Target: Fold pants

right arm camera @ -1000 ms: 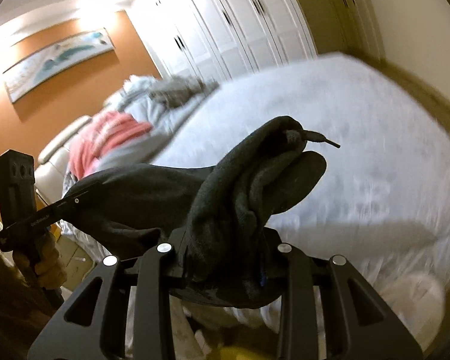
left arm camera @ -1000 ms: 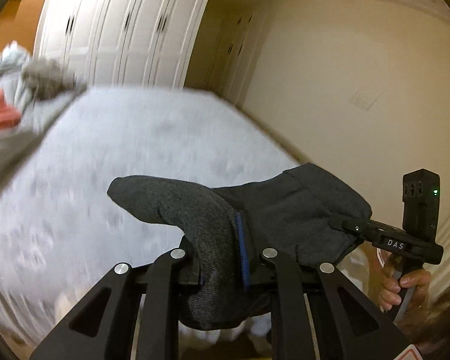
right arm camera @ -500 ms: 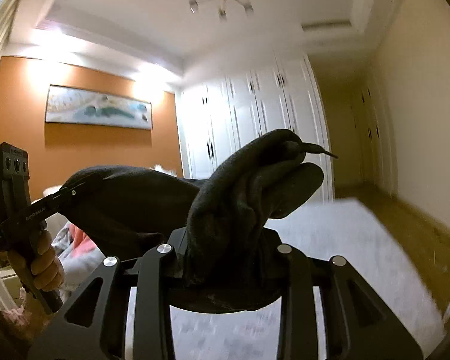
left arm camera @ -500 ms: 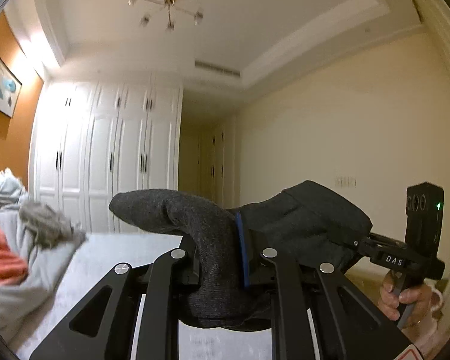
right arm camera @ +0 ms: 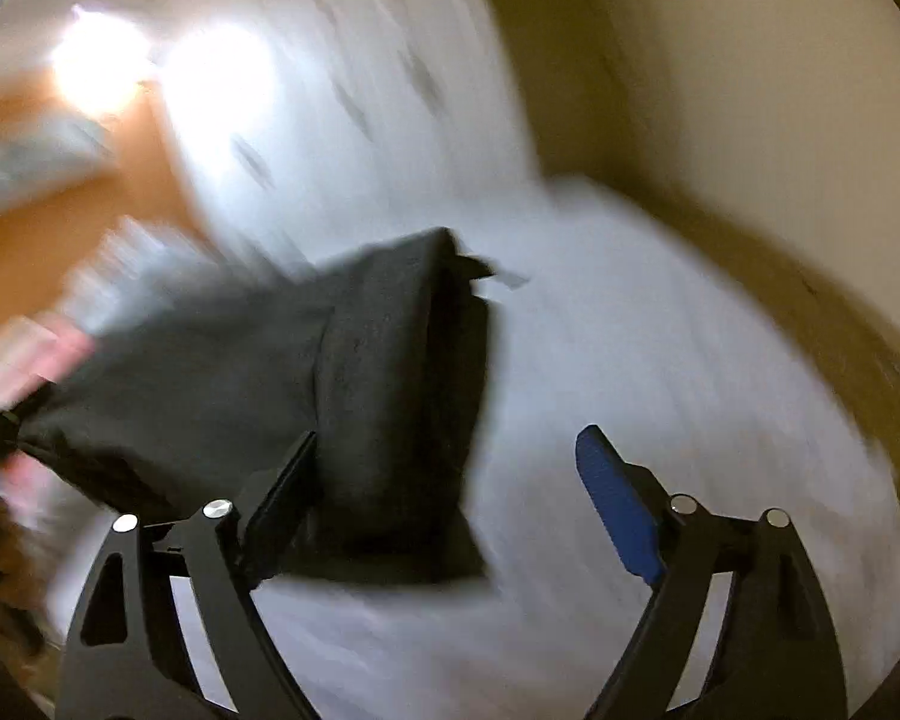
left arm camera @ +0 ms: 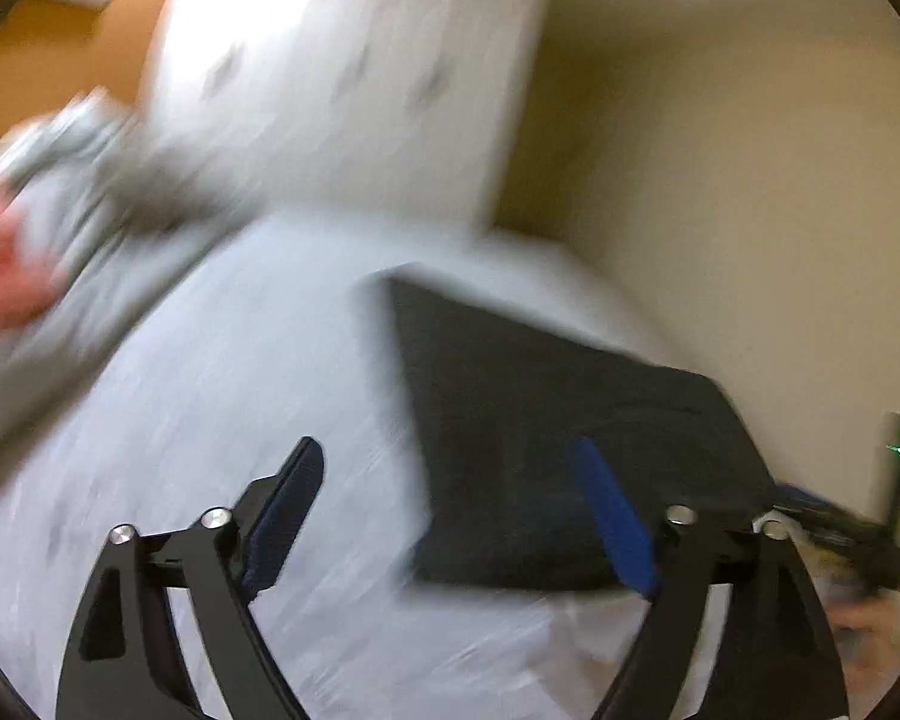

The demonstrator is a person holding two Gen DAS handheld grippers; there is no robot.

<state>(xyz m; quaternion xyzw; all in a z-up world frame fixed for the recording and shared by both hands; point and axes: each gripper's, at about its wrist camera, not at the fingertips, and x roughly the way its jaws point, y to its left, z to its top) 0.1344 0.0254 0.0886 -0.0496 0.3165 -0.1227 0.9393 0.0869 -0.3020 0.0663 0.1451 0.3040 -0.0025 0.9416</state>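
Note:
The dark grey pants (left arm camera: pixel 546 438) lie spread on the white bed (left arm camera: pixel 222 396), near its front edge; both views are blurred by motion. My left gripper (left arm camera: pixel 450 516) is open, its right pad over the pants' near edge. In the right wrist view the pants (right arm camera: pixel 354 396) lie left of centre with a drawstring tip at the far corner. My right gripper (right arm camera: pixel 450 498) is open, its left finger (right arm camera: pixel 282 498) at the pants' near edge. The right gripper also shows in the left wrist view (left arm camera: pixel 852 540) at the far right.
A heap of grey and pink clothes (left arm camera: pixel 42 222) lies at the left of the bed. White wardrobe doors (left arm camera: pixel 354 78) stand behind the bed, a cream wall (left arm camera: pixel 750 210) to the right. The bed's right edge borders a wooden floor (right arm camera: pixel 822 324).
Both grippers swung up, then down over the bed, and opened. The pants they held bunched up now lie spread on the bed.

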